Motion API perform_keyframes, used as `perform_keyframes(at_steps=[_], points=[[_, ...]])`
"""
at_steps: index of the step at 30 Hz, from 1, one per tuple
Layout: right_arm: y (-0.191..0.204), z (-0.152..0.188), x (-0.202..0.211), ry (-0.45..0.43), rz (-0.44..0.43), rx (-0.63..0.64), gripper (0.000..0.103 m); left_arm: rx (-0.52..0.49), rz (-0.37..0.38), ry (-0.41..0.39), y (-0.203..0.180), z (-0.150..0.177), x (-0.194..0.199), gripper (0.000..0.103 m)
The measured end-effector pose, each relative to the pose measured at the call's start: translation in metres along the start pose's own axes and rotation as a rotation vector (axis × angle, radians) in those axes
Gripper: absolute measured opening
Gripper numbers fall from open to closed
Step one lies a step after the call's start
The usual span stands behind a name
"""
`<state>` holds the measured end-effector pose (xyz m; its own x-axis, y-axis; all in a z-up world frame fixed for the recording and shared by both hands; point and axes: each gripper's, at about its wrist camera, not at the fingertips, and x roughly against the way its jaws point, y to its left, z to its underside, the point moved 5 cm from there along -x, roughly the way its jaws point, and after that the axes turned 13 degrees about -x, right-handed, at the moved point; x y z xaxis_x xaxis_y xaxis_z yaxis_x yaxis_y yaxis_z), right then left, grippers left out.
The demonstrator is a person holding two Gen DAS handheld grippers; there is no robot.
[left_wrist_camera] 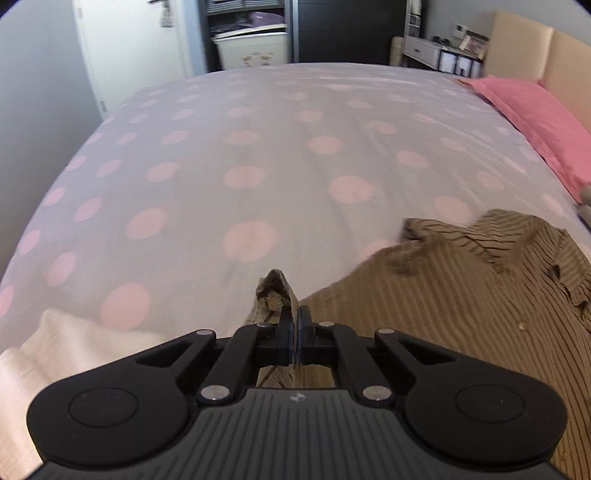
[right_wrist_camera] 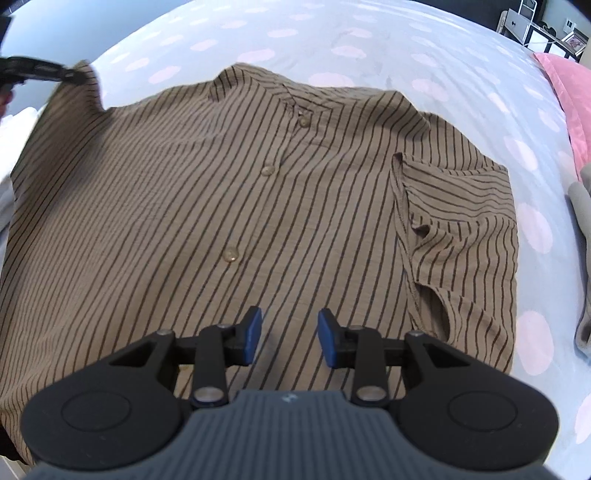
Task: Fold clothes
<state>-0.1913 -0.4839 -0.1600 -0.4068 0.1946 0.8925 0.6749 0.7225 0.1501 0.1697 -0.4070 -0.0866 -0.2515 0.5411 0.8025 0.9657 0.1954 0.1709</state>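
The striped shirt (right_wrist_camera: 229,192) lies button-side up on the dotted bedspread (right_wrist_camera: 332,33), filling mid-frame; the left gripper (left_wrist_camera: 293,321), clenched on its sleeve tip, could lose that thin pinch; the right gripper (right_wrist_camera: 290,338) hovers released.

shirt (right_wrist_camera: 258,206) lies on bed (right_wrist_camera: 332,33); pillow (right_wrist_camera: 569,92) to its right

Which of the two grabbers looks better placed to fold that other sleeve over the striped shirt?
Probably the left. The left gripper is already shut on the striped shirt at its sleeve, lifted off the bed. The right gripper hangs open above the shirt's front, holding nothing.
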Motion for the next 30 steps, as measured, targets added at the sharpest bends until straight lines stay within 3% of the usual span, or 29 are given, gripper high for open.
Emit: perform_keyframes(at_steps=[4,9,13,18,30], points=[[-0.002,0.001,0.004,-0.007,-0.004,-0.003,0.037,-0.043,0.044,0.043,-0.037,-0.010,-0.032,0.000],[-0.003,0.000,0.007,-0.010,-0.011,0.001,0.037,-0.028,0.062,0.098,-0.050,-0.003,-0.063,0.002],[-0.002,-0.002,0.010,-0.016,-0.017,0.018,0.037,-0.007,0.064,0.083,-0.048,0.003,-0.063,0.025],[-0.006,-0.001,0.011,-0.016,-0.006,0.017,0.037,-0.027,0.059,0.075,-0.048,0.020,-0.036,0.026],[0.014,0.007,0.034,-0.055,-0.032,0.061,0.040,-0.091,0.042,0.189,-0.086,0.115,-0.006,0.019]])
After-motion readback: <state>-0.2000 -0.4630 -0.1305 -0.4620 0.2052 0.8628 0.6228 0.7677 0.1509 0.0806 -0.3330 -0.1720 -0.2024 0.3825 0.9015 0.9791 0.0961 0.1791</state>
